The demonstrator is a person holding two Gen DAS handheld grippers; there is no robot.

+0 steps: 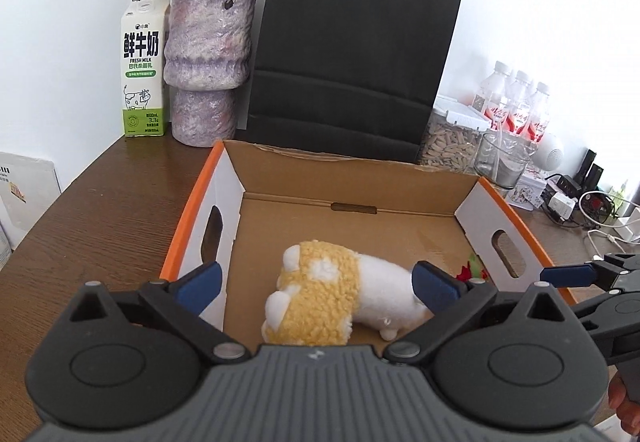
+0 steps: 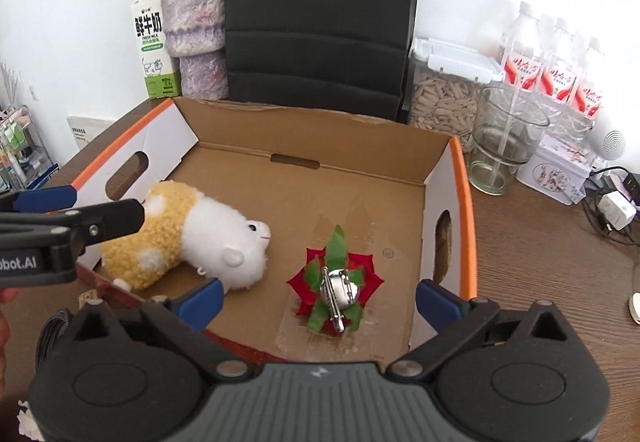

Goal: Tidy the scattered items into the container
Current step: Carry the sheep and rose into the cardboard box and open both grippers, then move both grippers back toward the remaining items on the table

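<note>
An open cardboard box (image 1: 192,209) with an orange rim (image 2: 464,201) stands on the brown table. A yellow and white plush toy (image 1: 320,302) lies on its side on the box floor, at the left (image 2: 176,242). To its right lies a red flower brooch (image 2: 360,266) with green leaves and a metal pin, back side up. My left gripper (image 1: 316,284) hovers open over the plush, its blue pads on either side and apart from it. My right gripper (image 2: 320,298) is open just above the brooch, holding nothing. Each gripper's fingers (image 2: 112,219) show at the edge of the other's view (image 1: 568,274).
Behind the box stand a black paper bag (image 1: 352,53), a purple vase (image 1: 208,61) of dried flowers and a milk carton (image 1: 142,69). At the right are a seed jar (image 2: 444,101), a glass (image 2: 504,145), water bottles (image 2: 552,57), a tin (image 2: 556,171) and chargers with cables (image 2: 612,209).
</note>
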